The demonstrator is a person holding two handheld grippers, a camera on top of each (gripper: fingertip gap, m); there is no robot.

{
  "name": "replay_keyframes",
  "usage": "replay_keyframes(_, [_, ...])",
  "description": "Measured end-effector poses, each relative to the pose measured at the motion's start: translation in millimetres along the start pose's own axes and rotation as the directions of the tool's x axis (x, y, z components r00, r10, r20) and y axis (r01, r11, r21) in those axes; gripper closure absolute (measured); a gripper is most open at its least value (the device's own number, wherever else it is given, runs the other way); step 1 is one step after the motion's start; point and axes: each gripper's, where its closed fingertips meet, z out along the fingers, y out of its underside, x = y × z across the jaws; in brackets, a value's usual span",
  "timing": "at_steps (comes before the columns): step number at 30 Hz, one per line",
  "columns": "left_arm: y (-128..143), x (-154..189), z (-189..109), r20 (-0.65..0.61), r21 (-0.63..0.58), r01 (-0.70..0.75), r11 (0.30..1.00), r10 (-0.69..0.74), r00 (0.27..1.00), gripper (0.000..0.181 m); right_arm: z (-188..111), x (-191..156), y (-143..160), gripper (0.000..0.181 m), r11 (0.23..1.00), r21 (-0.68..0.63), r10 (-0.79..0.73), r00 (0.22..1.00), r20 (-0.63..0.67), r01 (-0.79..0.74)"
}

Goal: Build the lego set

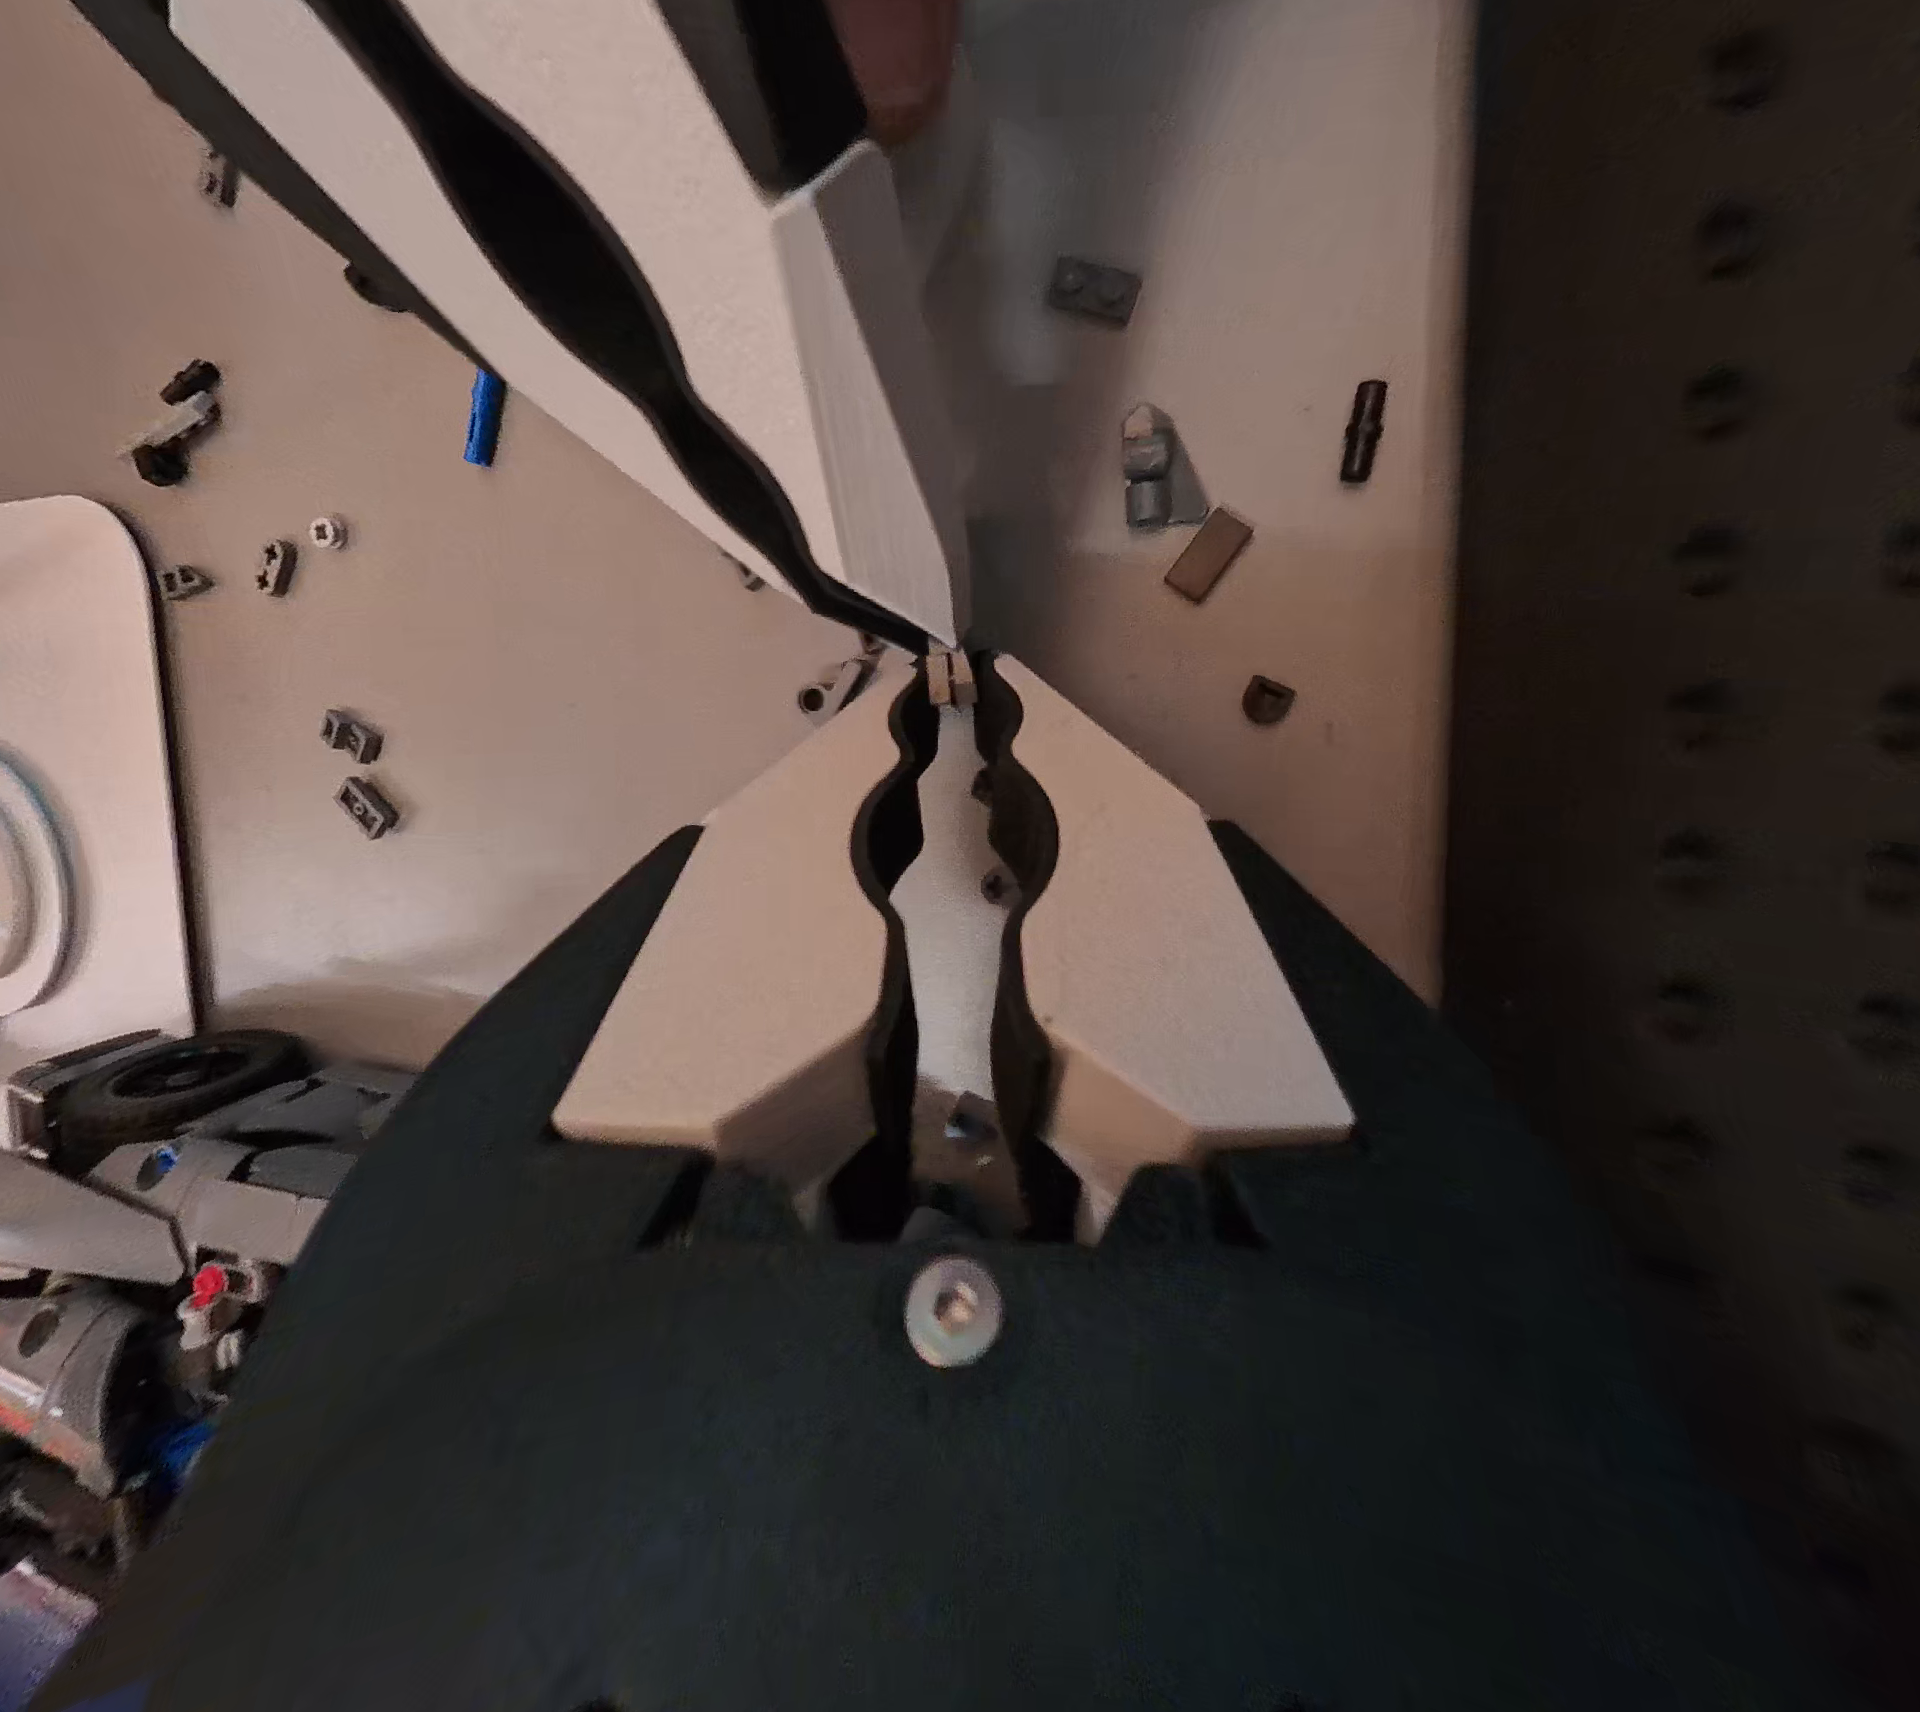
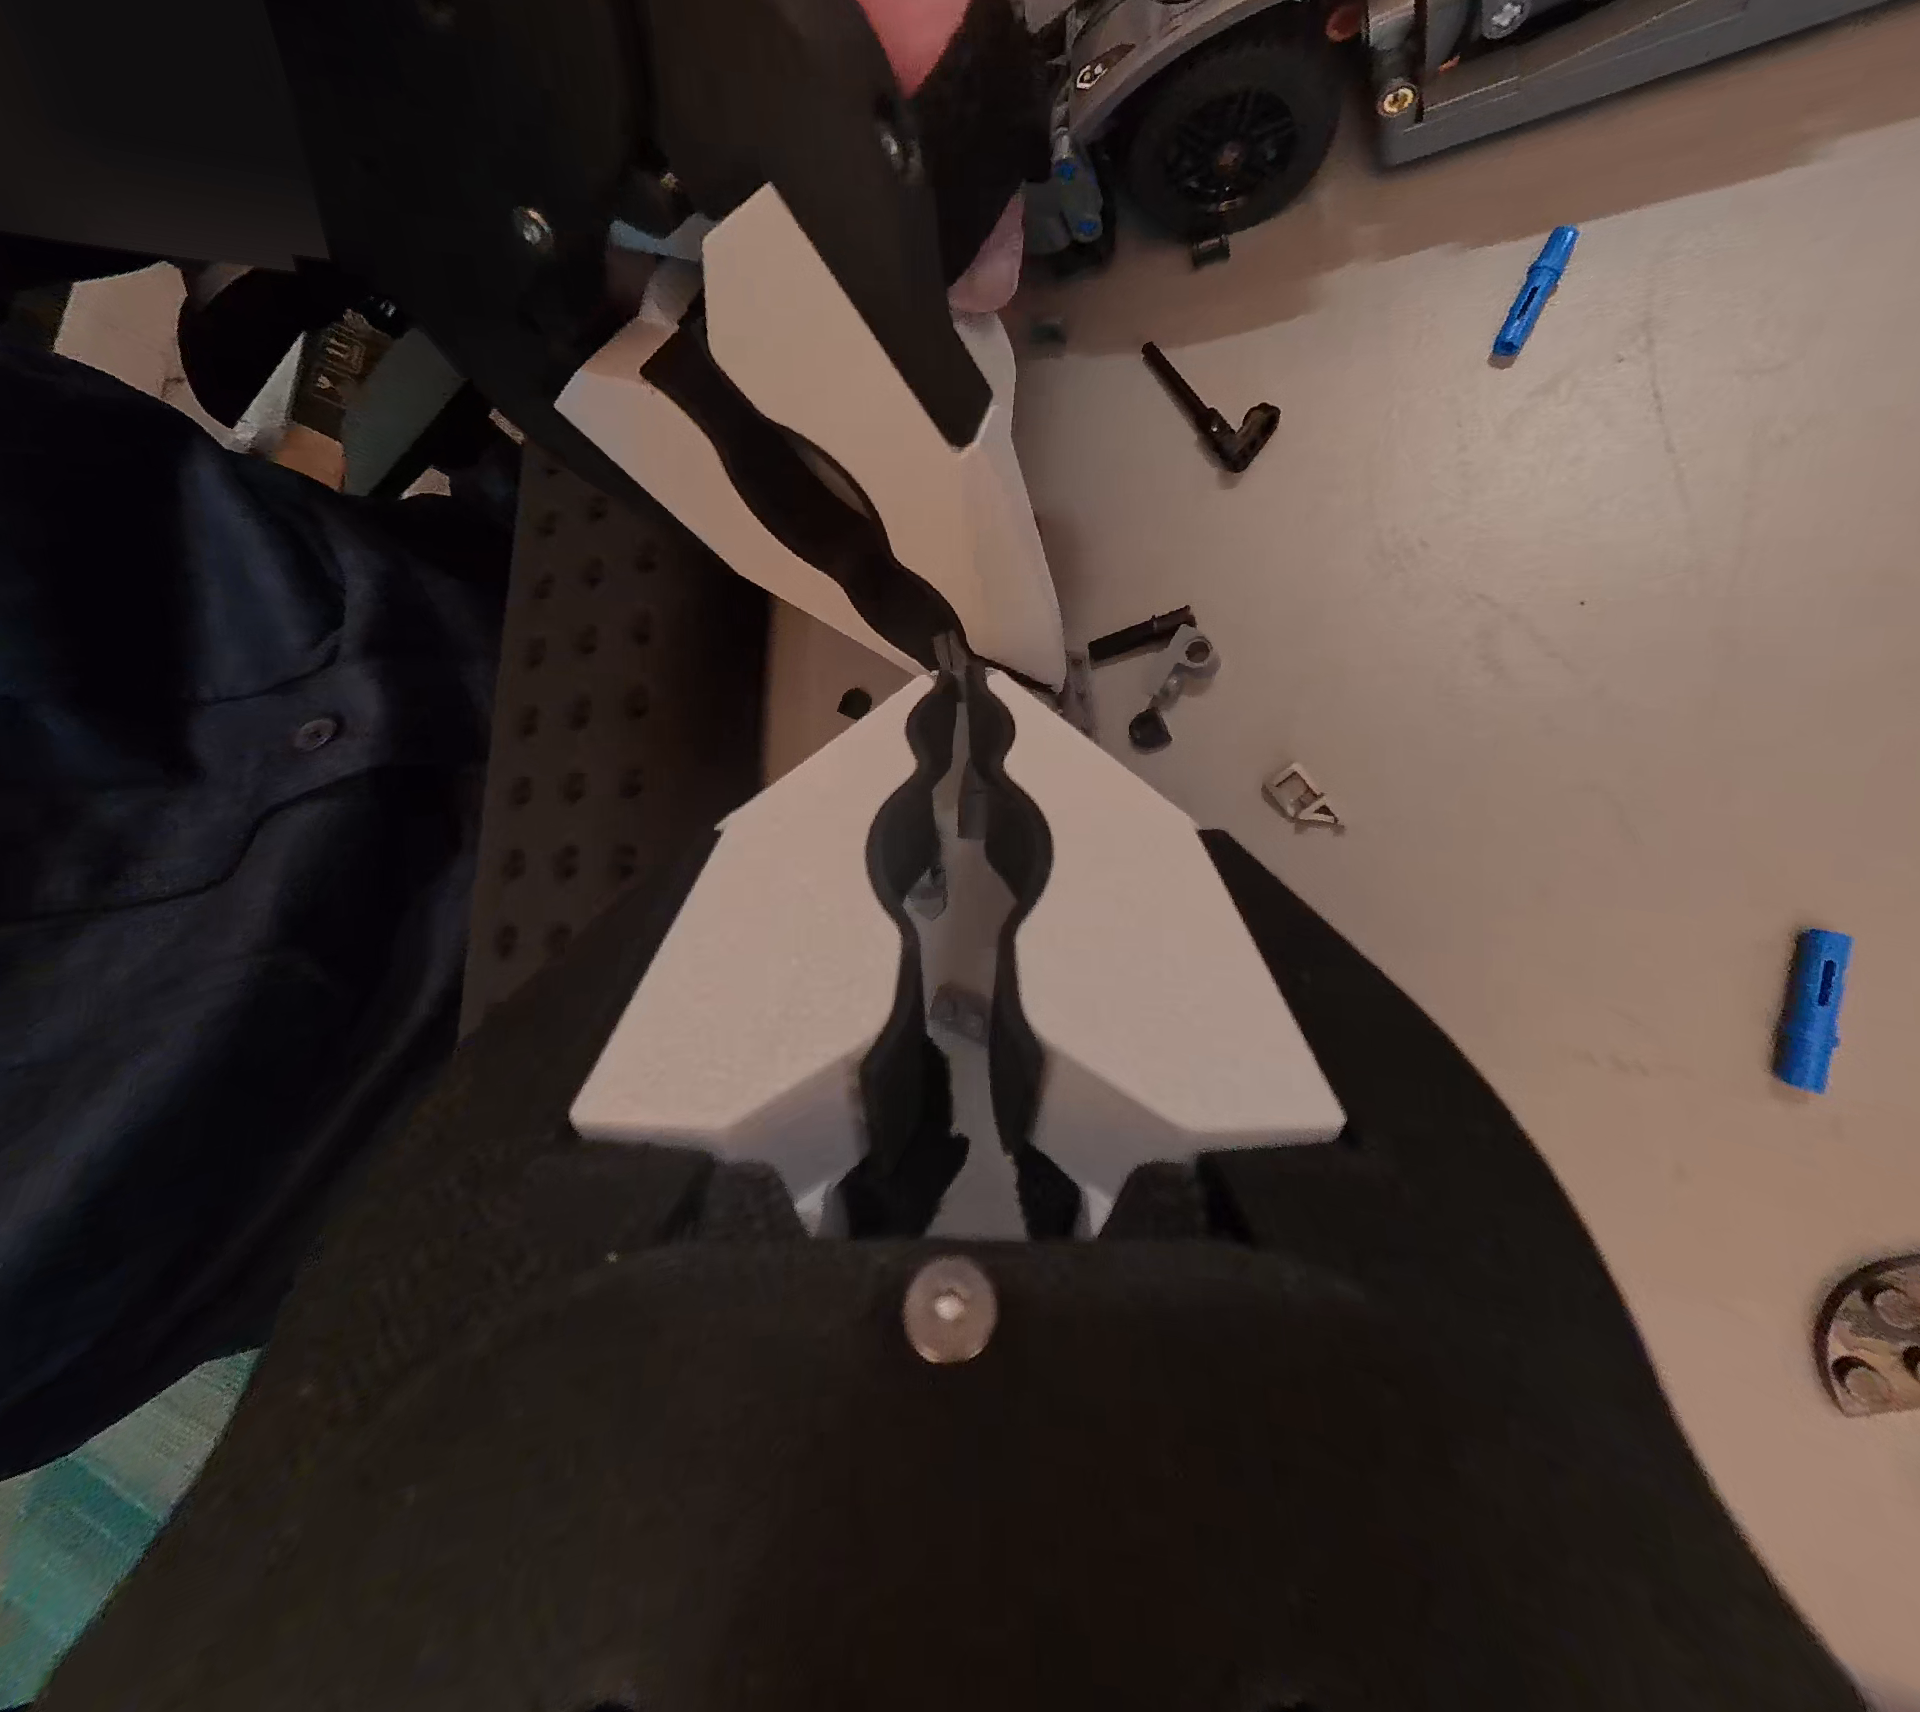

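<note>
My left gripper (image 1: 951, 691) is shut on a small grey lego piece (image 1: 950, 683) at its fingertips, held above the white table (image 1: 582, 831). My right gripper (image 2: 956, 706) is shut on a thin grey lego piece (image 2: 966, 784) between its pads. The two grippers meet tip to tip. The right gripper (image 1: 930, 628) comes in from the upper left in the left wrist view, and the left gripper (image 2: 951, 649) does the same in the right wrist view. The part-built grey lego car (image 2: 1247, 31) stands at the back; it also shows in the left wrist view (image 1: 156, 1143).
Loose pieces lie scattered on the table: blue pins (image 2: 1535, 291) (image 2: 1813, 1008) (image 1: 483, 415), a black pin (image 1: 1363, 431), a grey plate (image 1: 1093, 289), a black axle piece (image 2: 1210, 410). A dark perforated board (image 1: 1714, 623) borders the table. A person's dark sleeve (image 2: 208, 727) is close by. My two grippers' fingertips are within a few centimetres of each other.
</note>
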Motion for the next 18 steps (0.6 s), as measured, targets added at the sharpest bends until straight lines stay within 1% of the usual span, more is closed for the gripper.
replay_keyframes(2, [1.0, -1.7, -0.4, 0.033, -0.02, -0.041, 0.999, 0.041, 0.999, 0.177, 0.0, 0.1, -0.5, 0.181, 1.0, 0.004, 0.012, 1.0, 0.003, -0.012])
replay_keyframes(5, [1.2, -2.9, -0.7, 0.055, -0.033, -0.064, 0.997, 0.066, 0.996, 0.177, 0.2, -0.2, -1.0, 0.181, 0.999, 0.013, 0.036, 0.999, 0.019, -0.036])
replay_keyframes(8, [0.9, -2.0, -2.0, 0.038, -0.03, -0.046, 0.999, 0.047, 0.998, 0.177, 0.2, -0.9, -1.9, 0.181, 0.999, 0.019, 0.032, 0.999, 0.026, -0.033])
replay_keyframes(13, [-2.9, -3.7, -5.5, -0.002, 0.032, 0.015, 0.999, -0.014, 1.0, 0.174, -0.4, 0.8, -1.6, 0.181, 0.999, 0.021, 0.032, 0.999, 0.017, -0.032])
replay_keyframes(16, [-6.1, -4.7, -9.3, 0.002, 0.053, 0.013, 0.998, -0.013, 1.0, 0.174, -1.1, 2.3, -1.6, 0.181, 0.999, 0.023, 0.034, 0.999, 0.016, -0.034])
replay_keyframes(18, [-5.6, -4.9, -8.7, 0.013, 0.047, 0.0, 0.999, -0.001, 1.0, 0.175, -1.2, 2.9, -1.7, 0.181, 0.999, 0.025, 0.037, 0.999, 0.017, -0.037])
